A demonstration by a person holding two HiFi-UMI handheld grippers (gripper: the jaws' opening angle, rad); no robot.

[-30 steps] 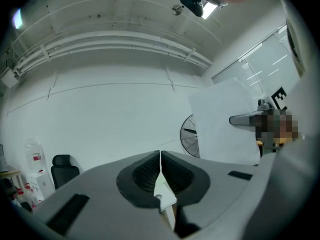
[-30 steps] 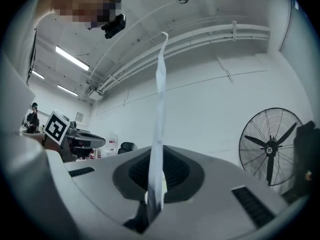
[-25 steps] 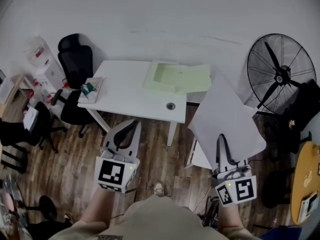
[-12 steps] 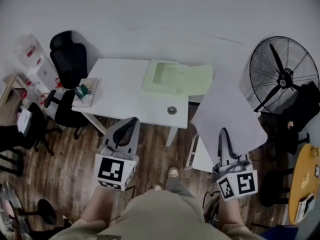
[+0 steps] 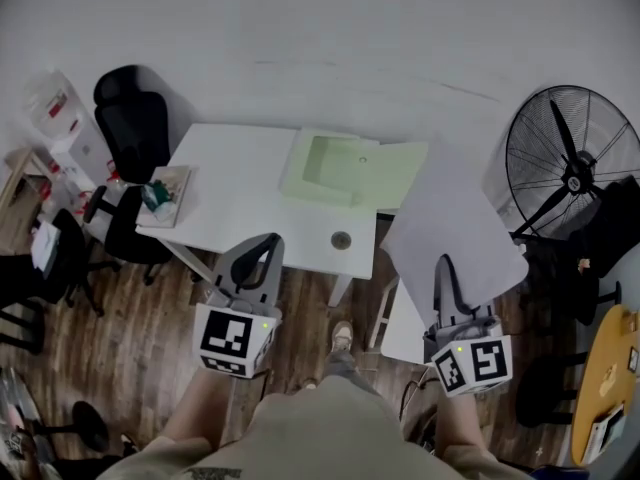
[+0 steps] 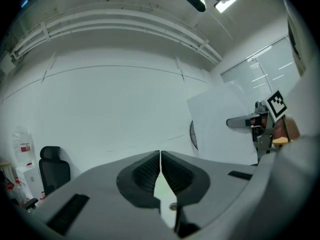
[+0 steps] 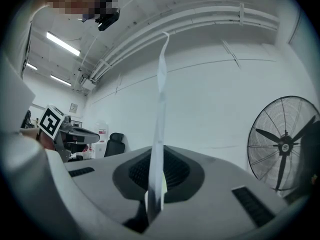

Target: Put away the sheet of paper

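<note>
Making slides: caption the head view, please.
Right claw shut on the sheet of paper; left claw shut, empty; white desk ahead.

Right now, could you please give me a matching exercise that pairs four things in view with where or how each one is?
Things:
1. sheet of paper
2. left gripper
3. green tray
4. fan

Places or states:
A. lying on the white table
B. shut, with nothing between the jaws
C. standing beyond the table's right end
D. clamped in the right gripper

Pairs: 1-D, 2-B, 3-A, 4-C.
</note>
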